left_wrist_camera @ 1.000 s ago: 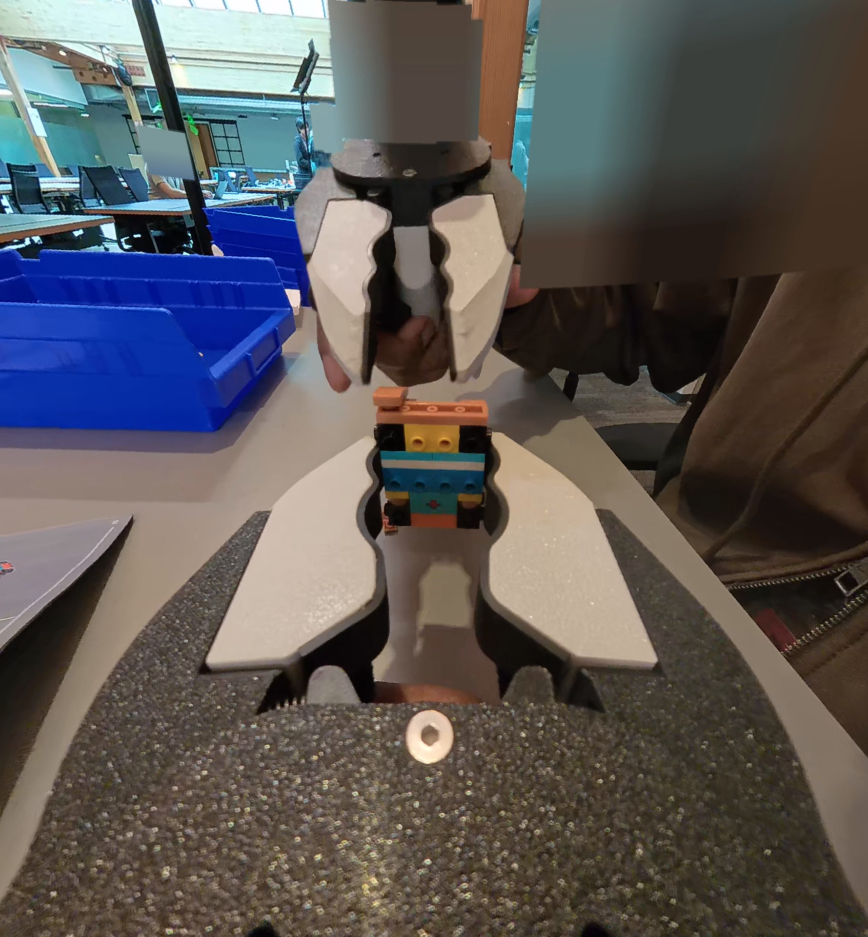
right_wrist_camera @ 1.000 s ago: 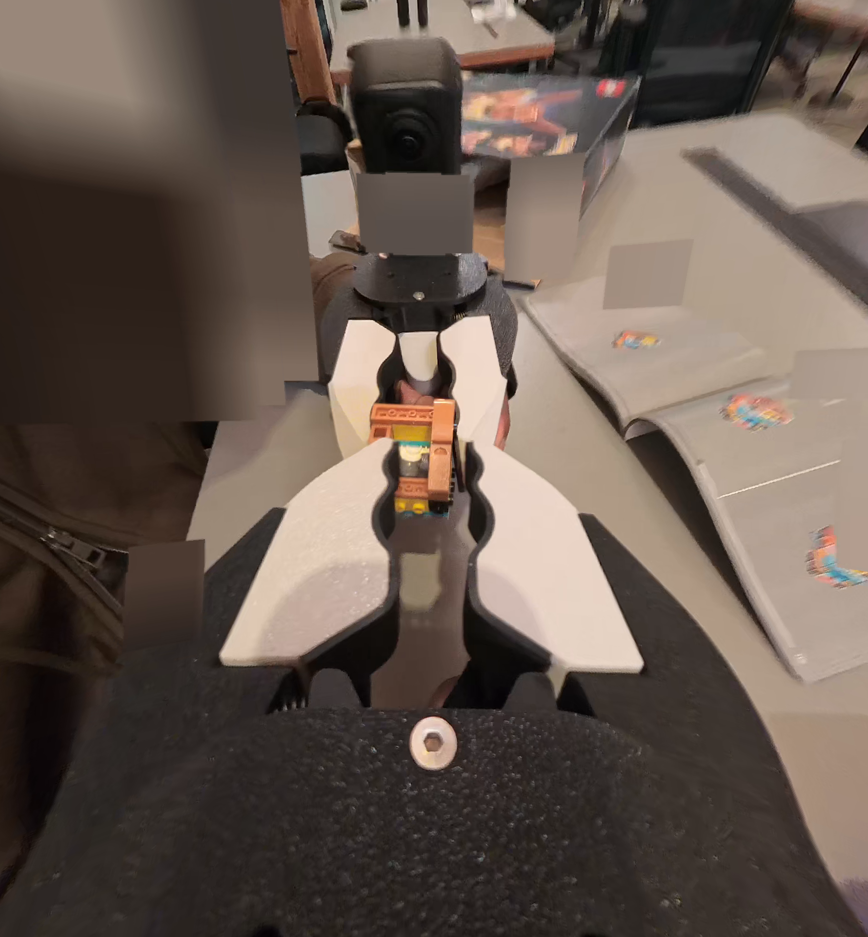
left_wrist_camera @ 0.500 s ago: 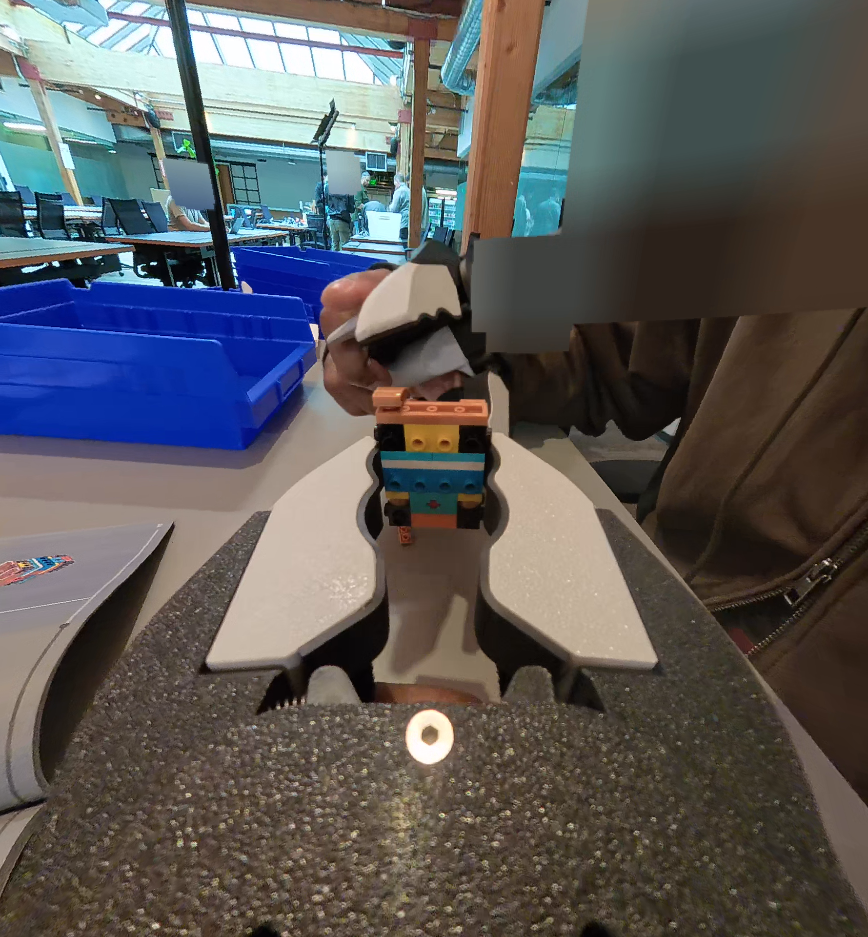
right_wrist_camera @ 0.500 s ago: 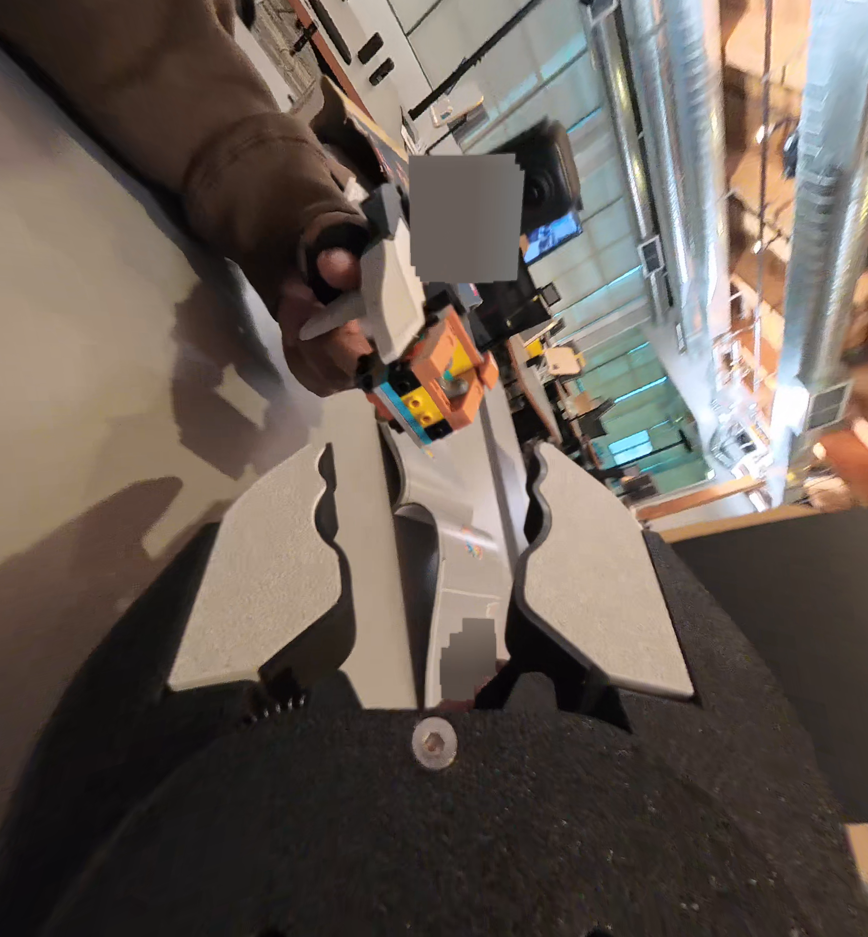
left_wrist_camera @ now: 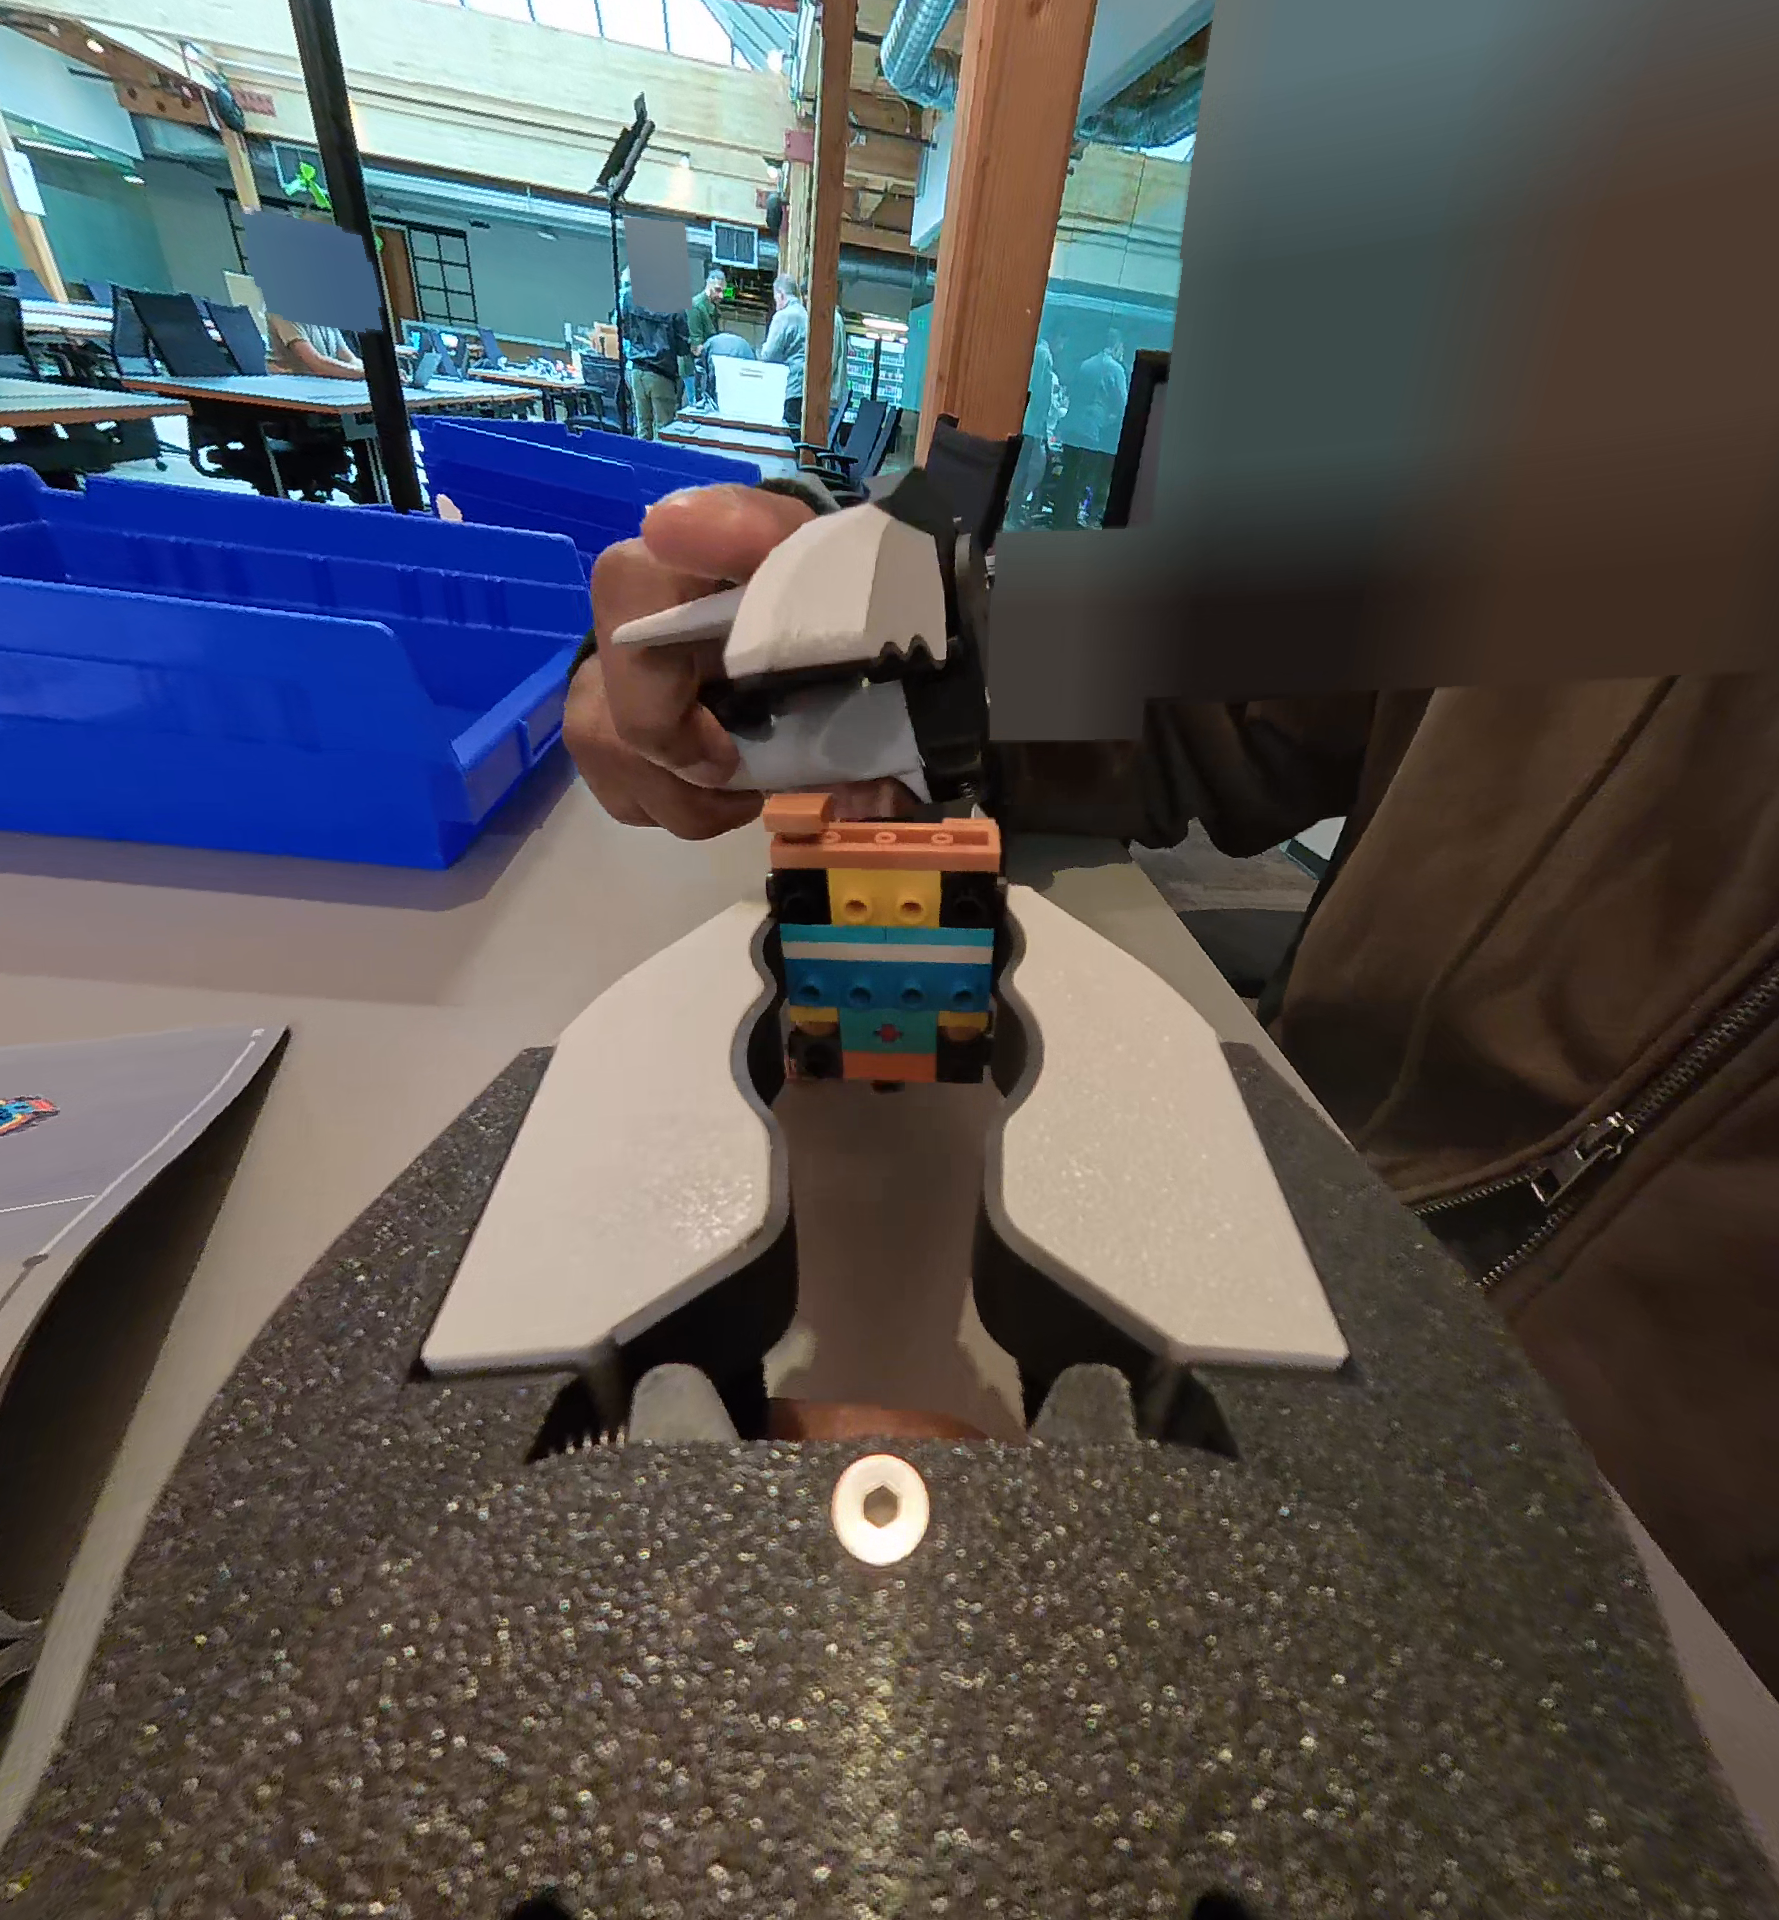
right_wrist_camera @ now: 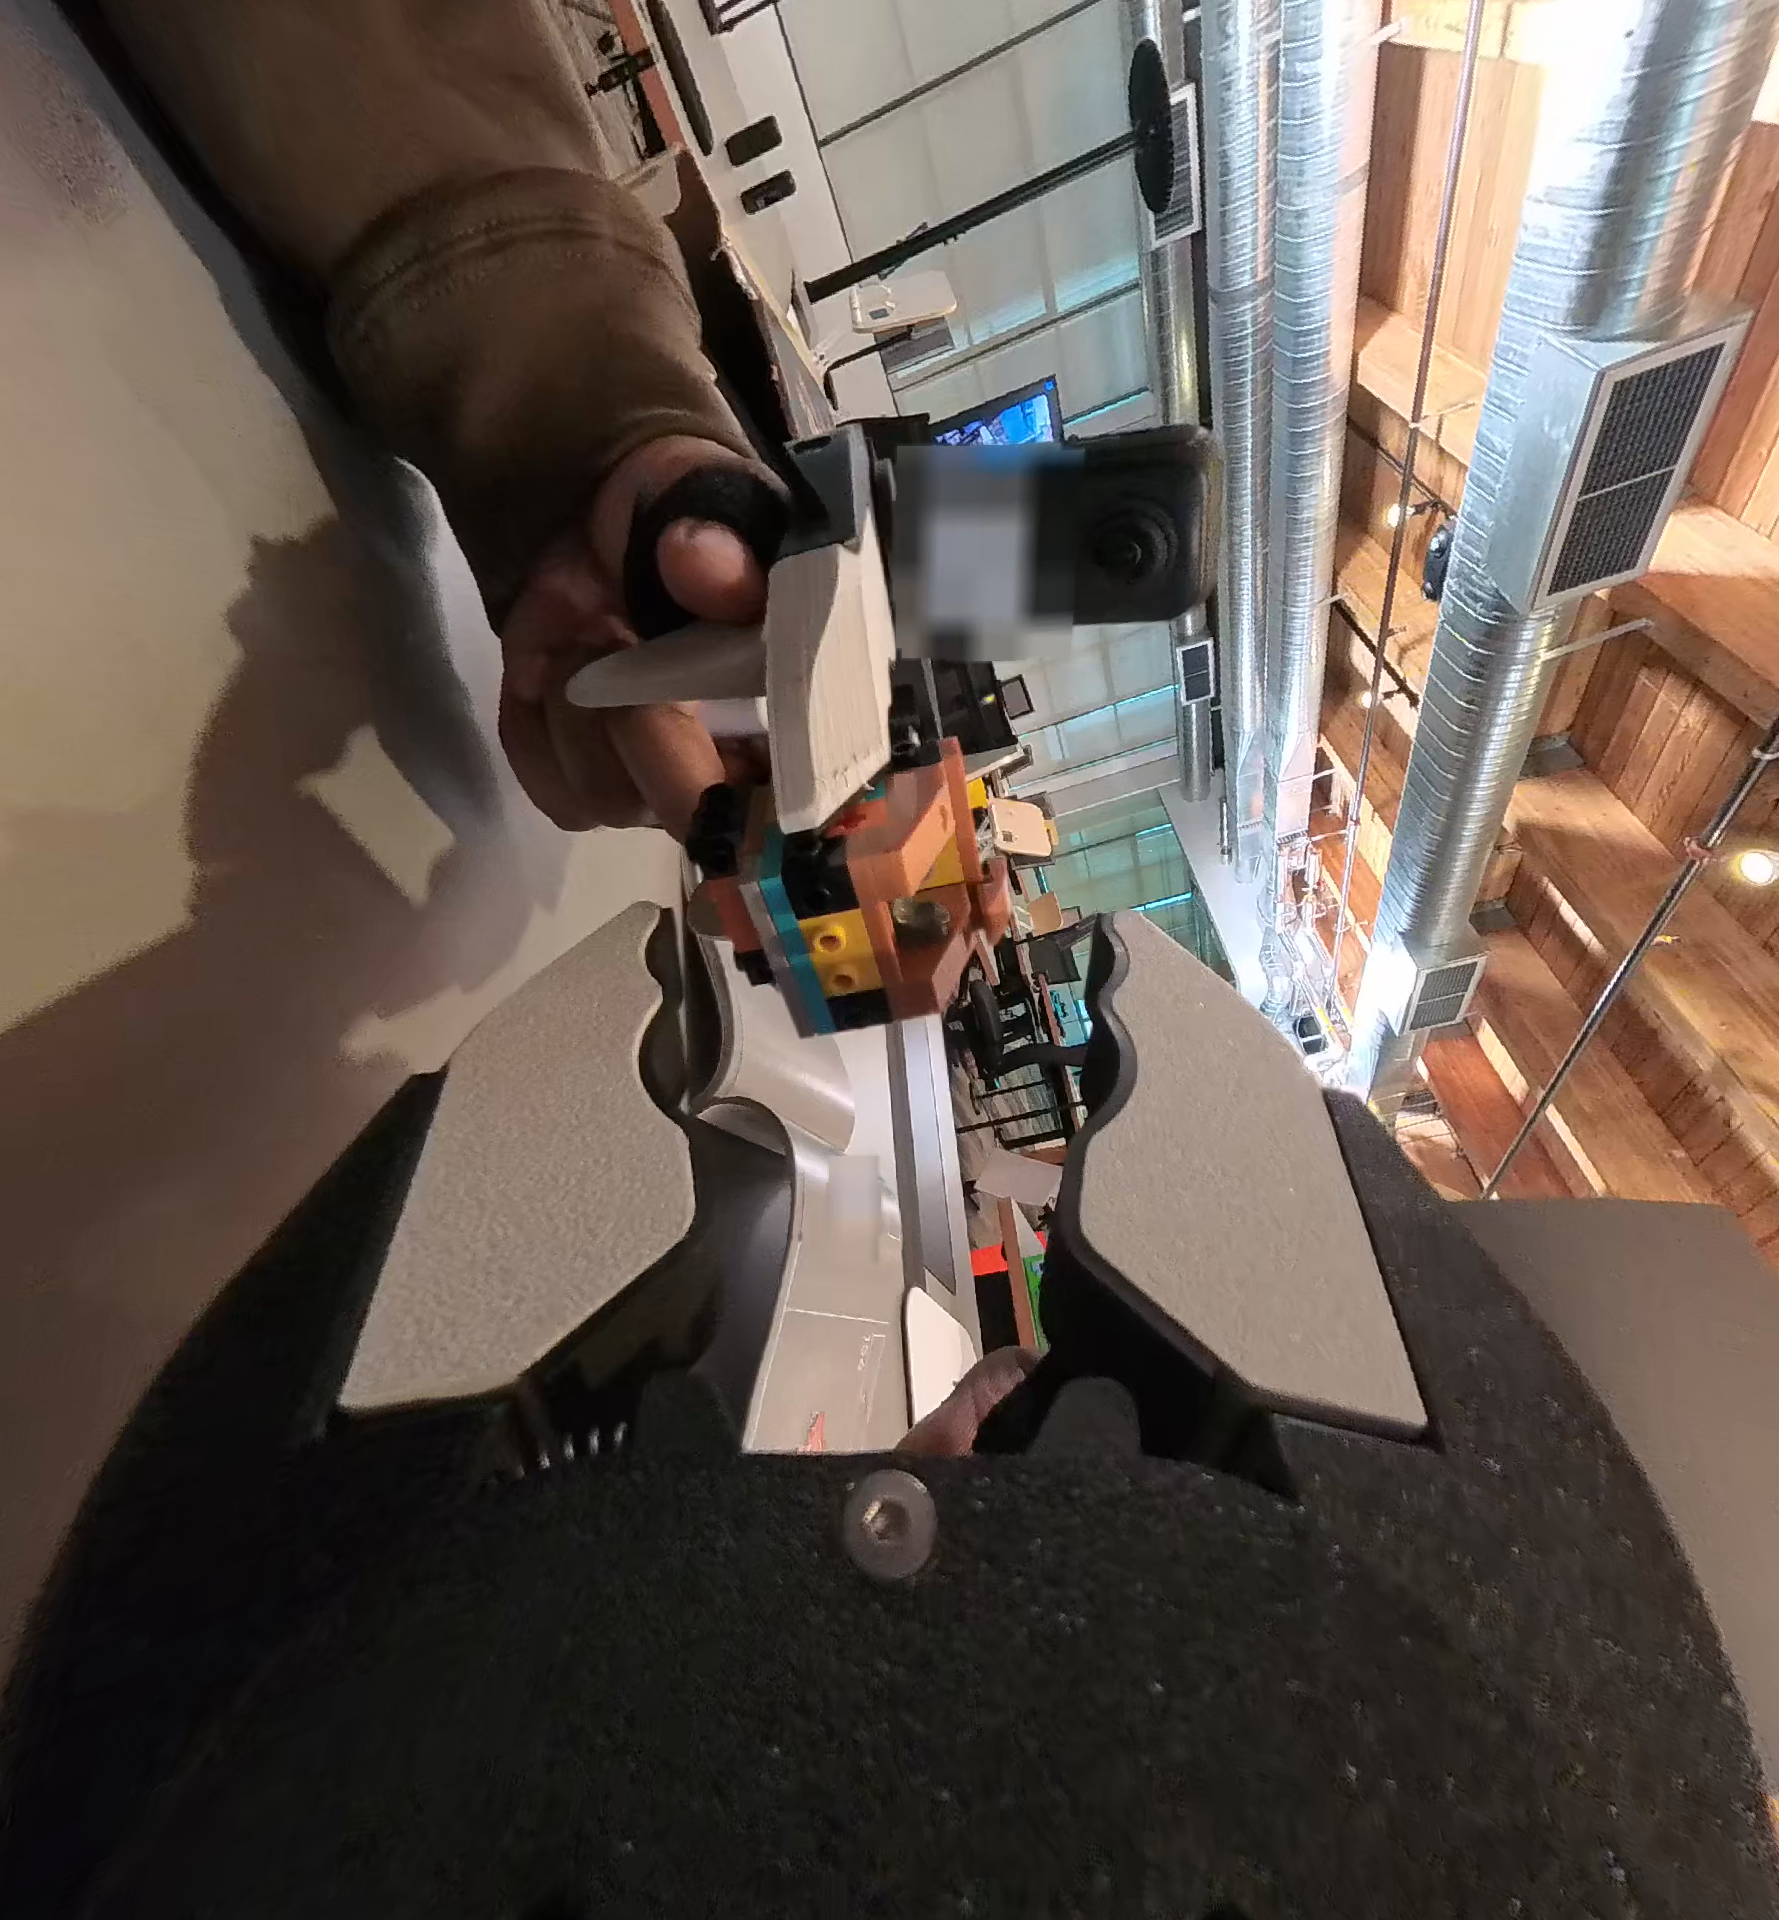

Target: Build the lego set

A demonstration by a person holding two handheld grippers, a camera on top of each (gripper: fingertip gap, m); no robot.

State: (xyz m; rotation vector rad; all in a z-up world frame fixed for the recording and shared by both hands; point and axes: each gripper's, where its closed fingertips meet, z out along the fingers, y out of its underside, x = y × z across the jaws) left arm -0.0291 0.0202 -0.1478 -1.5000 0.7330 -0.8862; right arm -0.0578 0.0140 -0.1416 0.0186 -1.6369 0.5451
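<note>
Right gripper rolled sideways; lego model half-hidden.

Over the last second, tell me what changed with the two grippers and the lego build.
The right gripper drew back from the lego build, rolled onto its side, and its jaws went from nearly closed around the build's top to open and empty. It now hovers just behind the build's orange top. The left gripper stayed shut on the build, holding it upright above the table. The blue bins and booklet lie unmoved.
</note>
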